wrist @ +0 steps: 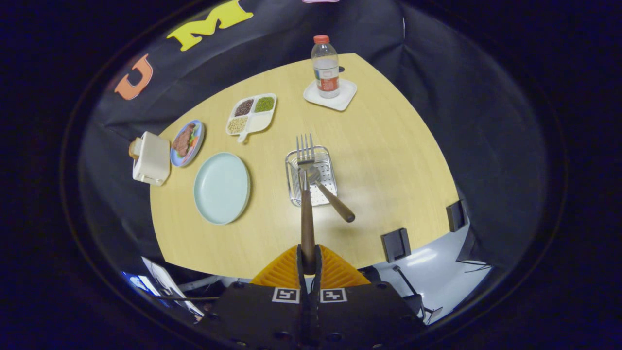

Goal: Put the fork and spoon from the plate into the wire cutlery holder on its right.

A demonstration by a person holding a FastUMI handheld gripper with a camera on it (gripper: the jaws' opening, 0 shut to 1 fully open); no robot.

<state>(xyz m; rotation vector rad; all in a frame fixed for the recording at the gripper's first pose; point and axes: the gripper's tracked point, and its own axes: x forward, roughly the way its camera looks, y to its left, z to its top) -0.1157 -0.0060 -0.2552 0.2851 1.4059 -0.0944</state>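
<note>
Gripper view: gripper is clamped on the fork, both fingers pressing the end of its wooden handle. The fork runs straight ahead from the fingers, tines up and far end, w/ the tines lying over the near-left rim of the holder. It looks held above the counter; can't tell if the tines touch the wire.

The spoon is already in the holder: bowl down inside the basket, wooden handle leaning out over the near-right rim toward the gripper side. Its bowl sits just beside the fork's neck; contact btwn them unclear.

The holder is a small wire basket w/ a perforated base, standing upright roughly mid-counter, just ahead of the fork handle.

The plate, pale blue-green, lies flat to the left of the holder, apart from it, nothing on it.

Beyond the plate: a blue dish w/ food, a white toaster beside it at the counter's left edge w/ bread poking out, and a white divided tray w/ beans/grains in three of its sections.

Far end: a bottle w/ red cap stands upright on a white coaster.

Near-right counter edge: two dark clamps.
</note>
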